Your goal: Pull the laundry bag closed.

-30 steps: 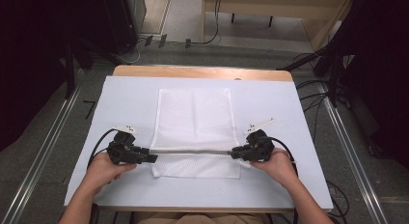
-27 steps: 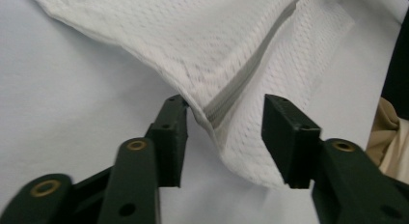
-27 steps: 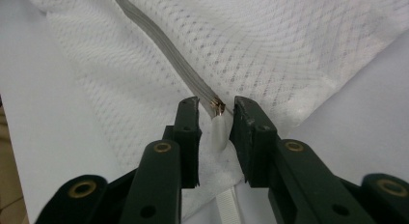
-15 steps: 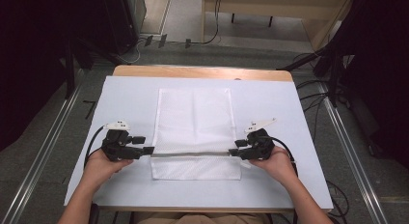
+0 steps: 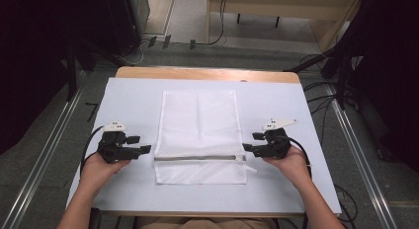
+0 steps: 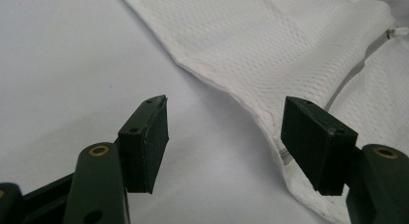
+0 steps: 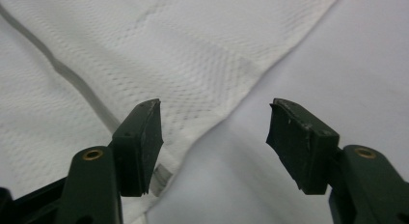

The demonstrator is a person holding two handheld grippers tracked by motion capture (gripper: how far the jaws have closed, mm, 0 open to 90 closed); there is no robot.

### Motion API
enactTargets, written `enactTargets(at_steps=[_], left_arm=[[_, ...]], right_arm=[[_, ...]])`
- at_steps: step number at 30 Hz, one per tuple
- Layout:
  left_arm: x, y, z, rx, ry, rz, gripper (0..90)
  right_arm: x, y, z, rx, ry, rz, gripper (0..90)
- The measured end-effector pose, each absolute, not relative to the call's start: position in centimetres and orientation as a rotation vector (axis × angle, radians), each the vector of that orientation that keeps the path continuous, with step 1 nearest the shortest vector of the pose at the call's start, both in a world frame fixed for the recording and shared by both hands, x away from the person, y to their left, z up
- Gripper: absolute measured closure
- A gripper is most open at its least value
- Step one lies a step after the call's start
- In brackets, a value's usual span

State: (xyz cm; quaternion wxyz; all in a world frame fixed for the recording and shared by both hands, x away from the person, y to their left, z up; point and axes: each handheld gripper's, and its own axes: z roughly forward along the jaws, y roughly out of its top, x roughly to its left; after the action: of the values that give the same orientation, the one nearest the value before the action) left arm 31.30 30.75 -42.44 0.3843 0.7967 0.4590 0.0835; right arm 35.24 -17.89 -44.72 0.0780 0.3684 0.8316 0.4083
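White mesh zippered laundry bag (image 5: pixel 198 135) lies flat at centre of the white-covered table (image 5: pixel 133 95), long axis near-to-far. Its grey zipper (image 5: pixel 197 158) runs left-right across the near part. Left black two-jaw gripper (image 5: pixel 141 144) sits just left of bag's left edge, level w/ zipper; right black two-jaw gripper (image 5: pixel 251 142) just right of bag's right edge, same level. Bare wooden table strip (image 5: pixel 207 74) along far side. Metal floor rails (image 5: pixel 44 155) flank table left & right.
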Motion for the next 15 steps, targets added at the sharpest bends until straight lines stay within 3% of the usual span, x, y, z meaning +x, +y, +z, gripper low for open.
enactTargets(at_steps=[15], left_arm=[[31.3, 32.7, -42.3, 1.977, 1.240, 0.275, 33.5]], right_arm=[[36.1, -20.1, -45.0, 1.169, 2.354, 1.199, 30.5]])
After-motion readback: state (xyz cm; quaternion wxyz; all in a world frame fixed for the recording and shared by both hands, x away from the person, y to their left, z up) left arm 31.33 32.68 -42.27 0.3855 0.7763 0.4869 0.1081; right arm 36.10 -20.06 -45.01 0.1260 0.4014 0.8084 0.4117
